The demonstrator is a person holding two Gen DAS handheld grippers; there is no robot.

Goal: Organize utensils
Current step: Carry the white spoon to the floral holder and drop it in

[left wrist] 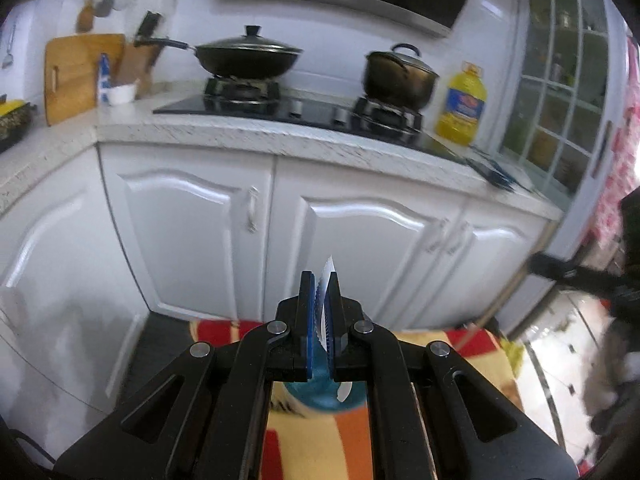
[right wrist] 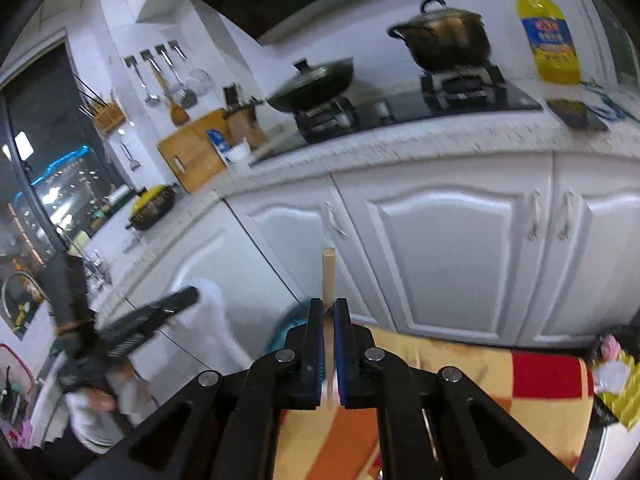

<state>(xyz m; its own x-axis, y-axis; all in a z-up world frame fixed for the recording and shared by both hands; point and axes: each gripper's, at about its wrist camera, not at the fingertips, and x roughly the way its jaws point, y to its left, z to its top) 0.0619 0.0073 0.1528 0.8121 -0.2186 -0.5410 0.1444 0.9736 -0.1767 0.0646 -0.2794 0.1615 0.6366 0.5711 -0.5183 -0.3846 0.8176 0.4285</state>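
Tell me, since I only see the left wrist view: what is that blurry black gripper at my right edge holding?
Observer: The right gripper is shut on a pale wooden chopstick, which stands upright between its blue pads.
Operator: Does your view show any spot where chopsticks are kept?
Observer: Yes, a wooden holder hangs on the wall left of the hanging ladles, with dark sticks poking out of it.
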